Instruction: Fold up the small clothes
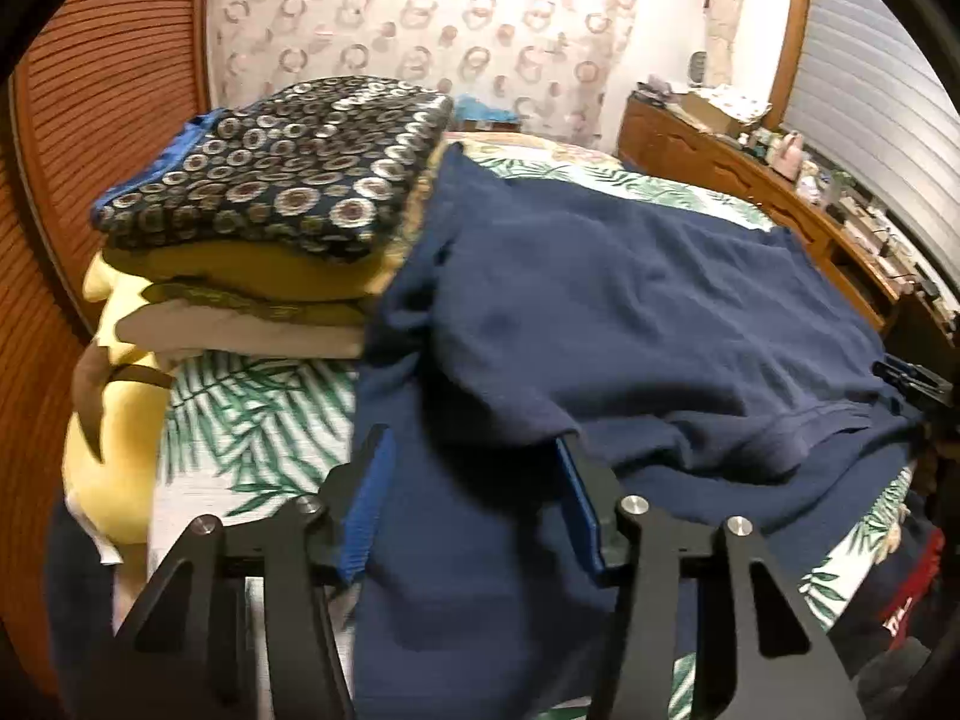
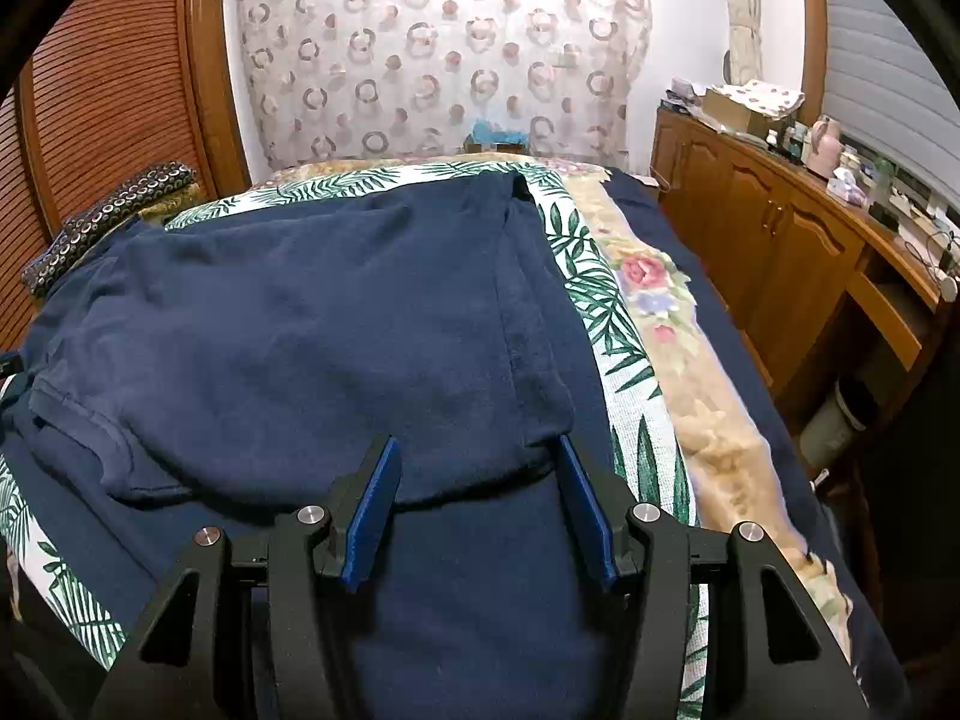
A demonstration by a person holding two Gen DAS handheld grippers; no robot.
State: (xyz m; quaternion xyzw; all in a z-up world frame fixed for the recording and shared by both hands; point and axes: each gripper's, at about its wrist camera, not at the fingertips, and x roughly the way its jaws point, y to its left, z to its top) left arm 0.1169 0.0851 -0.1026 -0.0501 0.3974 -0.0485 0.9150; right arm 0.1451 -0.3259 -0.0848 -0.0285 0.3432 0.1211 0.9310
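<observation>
A navy blue garment [image 1: 630, 300] lies spread over the leaf-print bedcover [image 1: 252, 414]; in the right wrist view the garment [image 2: 300, 324] fills the middle. My left gripper [image 1: 474, 438] sits low at the garment's near left part. Its jaws stand apart with navy cloth filling the gap, and a fold drapes over the tip of the right finger [image 1: 582, 498]. My right gripper [image 2: 477, 441] hovers at the near right edge, jaws apart, with a folded edge of the cloth between the blue pads [image 2: 372, 510]. Neither pair of pads visibly squeezes the cloth.
A stack of folded clothes [image 1: 270, 228] topped by a dark circle-print piece stands at the left. A yellow plush toy [image 1: 108, 432] lies beside it. A wooden sideboard [image 2: 780, 252] with clutter runs along the bed's right side. A floral blanket [image 2: 660, 312] edges the bed.
</observation>
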